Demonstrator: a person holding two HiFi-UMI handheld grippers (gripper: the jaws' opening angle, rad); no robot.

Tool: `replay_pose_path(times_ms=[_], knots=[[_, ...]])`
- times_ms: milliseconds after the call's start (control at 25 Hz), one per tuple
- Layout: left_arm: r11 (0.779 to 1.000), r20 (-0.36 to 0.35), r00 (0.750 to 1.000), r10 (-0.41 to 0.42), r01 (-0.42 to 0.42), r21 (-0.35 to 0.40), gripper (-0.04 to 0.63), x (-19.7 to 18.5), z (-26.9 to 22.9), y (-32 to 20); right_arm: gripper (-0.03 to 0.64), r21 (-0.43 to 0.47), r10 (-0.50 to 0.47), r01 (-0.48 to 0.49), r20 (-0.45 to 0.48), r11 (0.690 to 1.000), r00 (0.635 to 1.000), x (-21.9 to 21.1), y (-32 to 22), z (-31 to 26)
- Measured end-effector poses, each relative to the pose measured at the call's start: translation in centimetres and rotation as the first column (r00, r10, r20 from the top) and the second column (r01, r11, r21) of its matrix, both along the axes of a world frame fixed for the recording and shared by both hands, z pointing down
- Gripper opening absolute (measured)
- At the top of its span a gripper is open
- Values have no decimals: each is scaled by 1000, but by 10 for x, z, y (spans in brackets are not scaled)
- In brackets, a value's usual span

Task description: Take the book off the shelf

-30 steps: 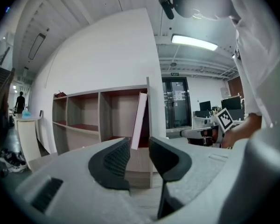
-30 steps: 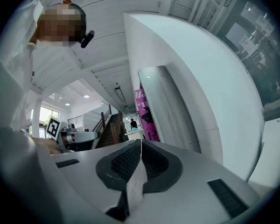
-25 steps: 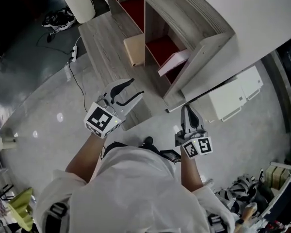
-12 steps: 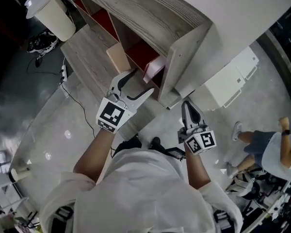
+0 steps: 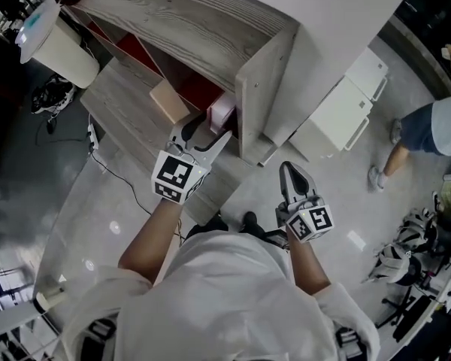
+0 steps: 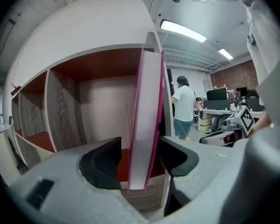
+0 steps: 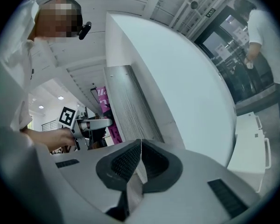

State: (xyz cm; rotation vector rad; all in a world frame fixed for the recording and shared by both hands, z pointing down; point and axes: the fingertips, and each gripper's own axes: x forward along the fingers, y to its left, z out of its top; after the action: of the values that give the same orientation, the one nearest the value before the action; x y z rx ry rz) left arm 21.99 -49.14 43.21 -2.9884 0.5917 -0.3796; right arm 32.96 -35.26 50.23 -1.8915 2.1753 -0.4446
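Observation:
A thin book with pink covers and white pages stands upright at the right end of the grey wooden shelf, in its red-floored compartment. In the head view the book shows just beside the shelf's end panel. My left gripper straddles the book's lower edge, one jaw on each side. Its jaws are closing, and a gap still shows on the left side. From above, the left gripper reaches into the compartment's mouth. My right gripper hangs shut and empty off the shelf's corner, and its own view shows the right gripper shut too.
A tan box sits in the compartment left of the book. A white bin stands at the shelf's far left end. White cabinets lie right of the shelf, where a person walks. Cables cross the floor at left.
My left gripper has moved forward from the floor side up to the shelf, widened its jaws and come round the book. The right gripper stays shut at about the same place.

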Motion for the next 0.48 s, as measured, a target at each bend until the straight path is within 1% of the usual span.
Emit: replay_pose_path(times_ms=[120, 240, 360, 480], knots=[[1000, 4, 1000, 1, -1, -3, 252, 4, 3, -3, 18, -15, 22, -22, 5, 1000, 1000, 6, 5, 8], [1000, 12, 1000, -2, 2, 3, 217, 8, 4, -4, 18, -28, 40, -40, 16, 999, 999, 11, 9, 14], [1000, 20, 1000, -6, 6, 8, 179, 11, 4, -5, 18, -31, 39, -39, 14, 999, 999, 13, 9, 16], [1000, 27, 1000, -16, 15, 23, 169, 11, 4, -6, 18, -32, 35, -34, 24, 999, 999, 13, 9, 18]])
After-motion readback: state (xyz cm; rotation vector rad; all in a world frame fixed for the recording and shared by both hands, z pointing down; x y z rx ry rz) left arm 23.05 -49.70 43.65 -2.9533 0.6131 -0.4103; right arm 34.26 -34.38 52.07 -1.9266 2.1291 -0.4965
